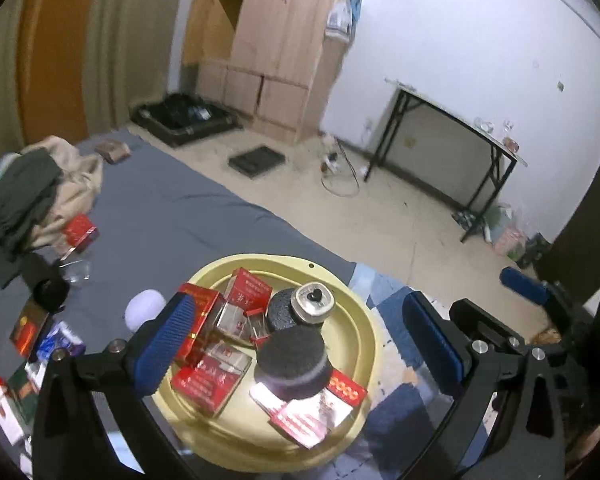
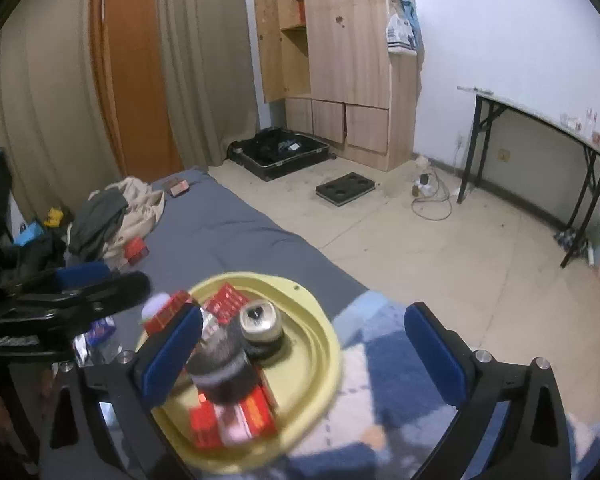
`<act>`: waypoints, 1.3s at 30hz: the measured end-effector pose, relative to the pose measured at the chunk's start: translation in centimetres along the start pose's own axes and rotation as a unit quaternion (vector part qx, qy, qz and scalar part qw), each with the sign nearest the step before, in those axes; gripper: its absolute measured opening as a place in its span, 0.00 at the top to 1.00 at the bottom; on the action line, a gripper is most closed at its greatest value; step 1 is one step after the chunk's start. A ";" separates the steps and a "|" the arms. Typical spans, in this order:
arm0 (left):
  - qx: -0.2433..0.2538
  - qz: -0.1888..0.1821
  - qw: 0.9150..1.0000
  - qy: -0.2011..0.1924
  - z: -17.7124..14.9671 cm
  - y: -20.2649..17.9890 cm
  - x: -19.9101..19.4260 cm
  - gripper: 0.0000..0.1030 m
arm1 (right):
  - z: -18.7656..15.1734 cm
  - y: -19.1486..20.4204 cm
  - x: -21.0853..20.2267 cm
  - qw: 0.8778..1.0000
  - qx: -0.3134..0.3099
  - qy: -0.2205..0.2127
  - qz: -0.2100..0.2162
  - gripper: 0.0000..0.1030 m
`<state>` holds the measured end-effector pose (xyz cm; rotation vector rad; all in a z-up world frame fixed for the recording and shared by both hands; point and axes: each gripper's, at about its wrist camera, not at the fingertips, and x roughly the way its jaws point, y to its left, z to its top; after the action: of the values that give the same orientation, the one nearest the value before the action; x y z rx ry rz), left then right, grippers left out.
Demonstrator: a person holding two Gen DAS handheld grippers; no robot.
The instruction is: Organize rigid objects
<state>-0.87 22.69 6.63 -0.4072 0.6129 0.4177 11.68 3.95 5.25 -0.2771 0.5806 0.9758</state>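
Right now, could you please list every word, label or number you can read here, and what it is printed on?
None can be read for certain.
Red boxes in the yellow basin: white print, too blurred.
Red box on the bed: too small.
Can: no lettering visible.

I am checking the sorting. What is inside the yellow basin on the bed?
The yellow basin holds red boxes, a drink can standing upright, and two dark round things. What lies under them is covered.

A lived-in bedroom: grey-sheeted bed (image 2: 228,228), wooden wardrobe (image 2: 348,60), curtains (image 2: 60,80), open suitcase (image 2: 284,152).
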 end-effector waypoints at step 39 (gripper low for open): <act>-0.024 0.166 0.983 0.076 -20.2 -0.5 10.1 0.00 | -16.1 -3.1 9.9 0.987 -0.112 0.111 0.015 0.00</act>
<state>-2.45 15.10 -14.60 -0.3863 0.8254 0.7248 13.02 1.60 -13.67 -0.5851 0.6791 1.0485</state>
